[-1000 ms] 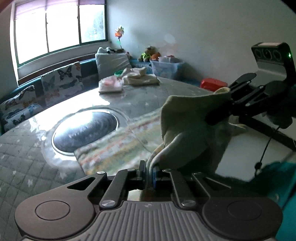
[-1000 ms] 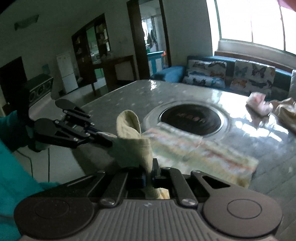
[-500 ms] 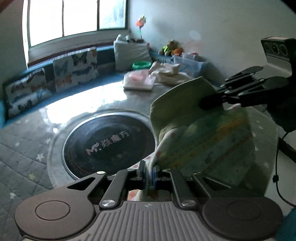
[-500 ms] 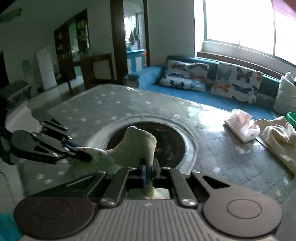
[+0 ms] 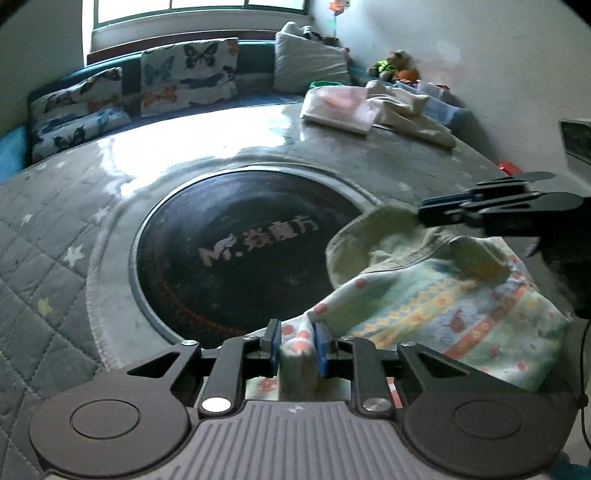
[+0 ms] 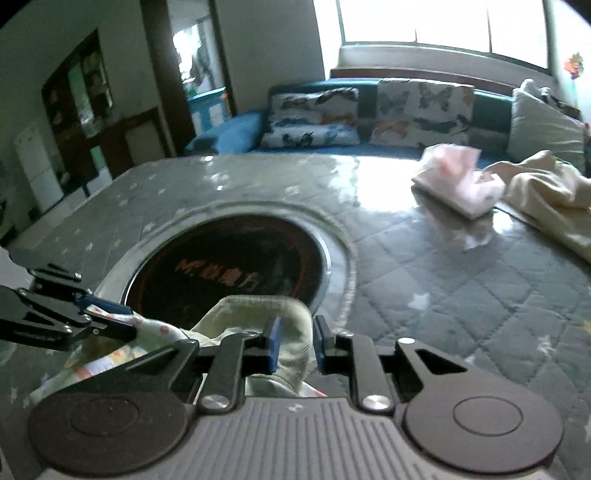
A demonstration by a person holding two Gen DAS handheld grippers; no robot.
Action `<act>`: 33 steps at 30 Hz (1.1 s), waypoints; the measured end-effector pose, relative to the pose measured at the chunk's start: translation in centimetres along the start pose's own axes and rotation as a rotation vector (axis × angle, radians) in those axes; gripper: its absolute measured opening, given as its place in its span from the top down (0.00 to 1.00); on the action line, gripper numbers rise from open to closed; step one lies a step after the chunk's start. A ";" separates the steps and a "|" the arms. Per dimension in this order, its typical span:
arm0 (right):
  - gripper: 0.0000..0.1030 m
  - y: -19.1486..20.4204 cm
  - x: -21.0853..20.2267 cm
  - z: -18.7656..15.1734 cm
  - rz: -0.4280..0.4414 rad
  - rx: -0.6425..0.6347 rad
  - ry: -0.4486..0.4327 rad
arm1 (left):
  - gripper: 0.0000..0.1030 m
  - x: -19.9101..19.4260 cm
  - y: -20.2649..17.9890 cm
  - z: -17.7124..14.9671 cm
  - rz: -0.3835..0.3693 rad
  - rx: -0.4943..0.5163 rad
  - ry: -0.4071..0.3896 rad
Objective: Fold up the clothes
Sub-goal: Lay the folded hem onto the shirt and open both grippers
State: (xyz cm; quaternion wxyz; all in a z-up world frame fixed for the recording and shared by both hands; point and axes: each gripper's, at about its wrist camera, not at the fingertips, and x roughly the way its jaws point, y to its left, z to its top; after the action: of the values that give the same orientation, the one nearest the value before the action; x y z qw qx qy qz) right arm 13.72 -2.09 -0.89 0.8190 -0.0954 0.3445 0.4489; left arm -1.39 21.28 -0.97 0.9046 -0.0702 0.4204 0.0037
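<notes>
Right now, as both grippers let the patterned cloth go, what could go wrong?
1. The left gripper and right gripper are opening with the patterned cloth between the jaws; cloth may snag when they withdraw.
2. The folded edge arches up over the dark round panel; the fold may spring open.

Daylight is pouring in from the window (image 6: 443, 22) ahead of the tools, blowing out to white and glaring off the glossy table cover (image 5: 155, 147). Nearer surfaces are staying dim. Fisheye edges are bending and darkening; details are smearing softly.
</notes>
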 end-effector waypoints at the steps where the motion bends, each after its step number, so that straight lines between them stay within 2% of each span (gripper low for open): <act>1: 0.76 -0.1 -0.7 -0.2 -0.008 0.001 -0.013 | 0.78 0.0 0.1 0.0 0.001 -0.006 -0.002; 2: 0.67 -0.3 -1.4 -0.3 -0.017 0.001 -0.025 | 0.78 0.0 0.3 0.0 0.001 -0.011 -0.004; 3: 0.65 -0.2 -2.3 -0.7 -0.026 -0.003 -0.039 | 0.80 -0.1 0.3 -0.1 0.004 -0.015 -0.008; 7: 0.65 1.0 -5.2 -3.0 -0.018 -0.015 -0.048 | 0.85 -0.1 0.1 -0.6 0.018 -0.022 -0.022; 10: 0.65 1.3 -5.7 -5.3 -0.003 -0.016 -0.016 | 0.85 -0.1 -0.3 -0.7 0.035 -0.018 -0.023; 13: 0.66 -0.2 -4.8 -6.3 -0.054 0.012 0.004 | 0.85 0.0 -0.4 -0.8 0.050 -0.021 -0.019; 14: 0.70 -1.0 -4.7 -6.4 -0.062 0.042 -0.001 | 0.85 0.0 -0.4 -0.8 0.060 -0.020 -0.017; 15: 0.82 -1.9 -4.6 -6.5 -0.071 0.071 -0.007 | 0.85 0.0 -0.4 -0.9 0.065 -0.020 -0.015; 16: 0.85 -2.7 -4.5 -6.6 -0.079 0.101 -0.013 | 0.85 -0.1 -0.4 -0.9 0.068 -0.023 -0.016; 20: 0.84 -2.7 -5.3 -5.8 -0.135 0.095 -0.040 | 0.82 -0.6 -0.4 -0.8 0.081 -0.037 -0.027; 25: 0.83 0.0 -4.6 -3.6 -0.041 0.042 -0.074 | 0.81 -1.3 -0.8 0.0 0.109 -0.046 -0.063; 28: 0.83 1.6 -2.2 -2.9 0.007 0.003 -0.038 | 0.81 -1.5 -0.7 0.4 0.125 -0.059 -0.069; 30: 0.83 2.1 -0.4 -2.8 -0.016 -0.023 -0.004 | 0.82 -1.7 -0.7 0.6 0.134 -0.068 -0.071; 33: 0.80 1.5 0.7 -2.9 -0.052 -0.011 0.013 | 0.82 -2.5 -1.6 0.8 0.096 -0.056 -0.089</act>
State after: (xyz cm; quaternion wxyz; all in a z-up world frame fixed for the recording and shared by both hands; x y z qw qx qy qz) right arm 11.39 -2.07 -3.26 0.8276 -0.1120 0.3446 0.4286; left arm -2.29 19.91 1.64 0.9188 -0.0748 0.3826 0.0620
